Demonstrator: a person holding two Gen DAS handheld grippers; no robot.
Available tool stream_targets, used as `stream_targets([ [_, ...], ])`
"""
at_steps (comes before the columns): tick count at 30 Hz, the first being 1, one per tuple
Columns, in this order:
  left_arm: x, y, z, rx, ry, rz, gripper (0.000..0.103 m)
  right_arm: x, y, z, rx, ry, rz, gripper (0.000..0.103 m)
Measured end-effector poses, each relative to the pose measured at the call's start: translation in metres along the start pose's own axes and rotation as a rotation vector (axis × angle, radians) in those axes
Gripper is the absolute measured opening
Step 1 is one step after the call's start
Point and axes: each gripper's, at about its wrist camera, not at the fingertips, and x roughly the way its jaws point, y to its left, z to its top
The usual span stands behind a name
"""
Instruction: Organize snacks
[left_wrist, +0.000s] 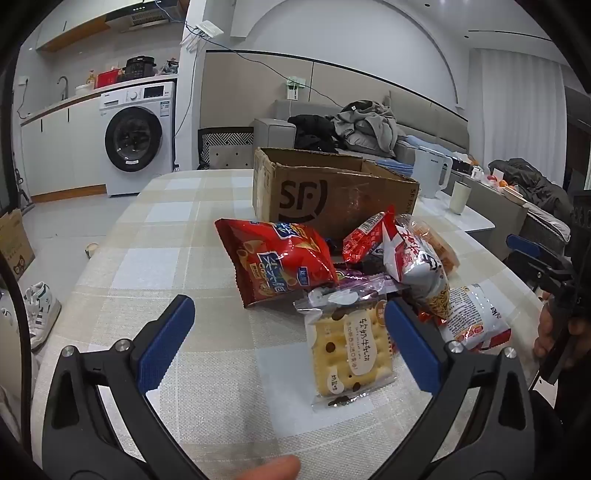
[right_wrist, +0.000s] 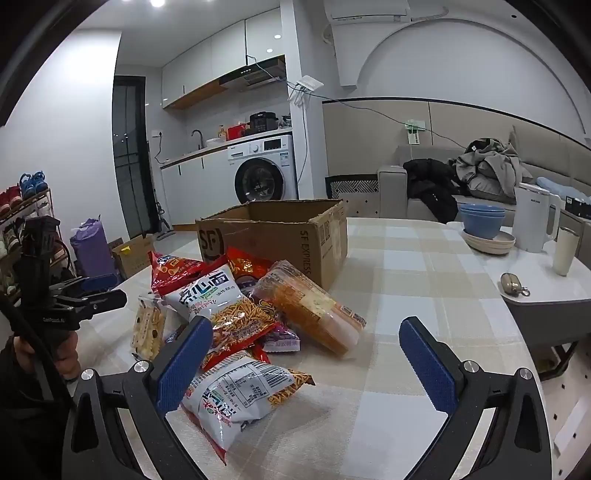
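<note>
Both the left claw (left_wrist: 288, 332) and the right claw (right_wrist: 306, 352) are released, gripping nothing. Snack packets (right_wrist: 236, 317) lie heaped mid-frame on the counter (right_wrist: 424, 295), before the SF cardboard box (right_wrist: 280, 236). Slippery, overlapping bags risk a pinch dragging neighbours along.

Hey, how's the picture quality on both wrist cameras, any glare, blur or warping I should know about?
Left wrist view: strong fisheye bending with dark corners; glare on the glossy red chip bag; a blurred fingertip at the bottom edge. Right wrist view: same warping; bright ceiling spots flare at the top; the brown cardboard box and the white noodle packet look sharp, evenly lit, with soft shadows.
</note>
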Motion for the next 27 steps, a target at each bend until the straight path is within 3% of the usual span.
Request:
stream_targets([
  [27, 0.0013, -0.0001, -0.0008, -0.002, -0.002, 0.005, 0.102, -0.0026, 0.0077, 0.0028, -0.013, 0.003, 0.017, 0.103],
])
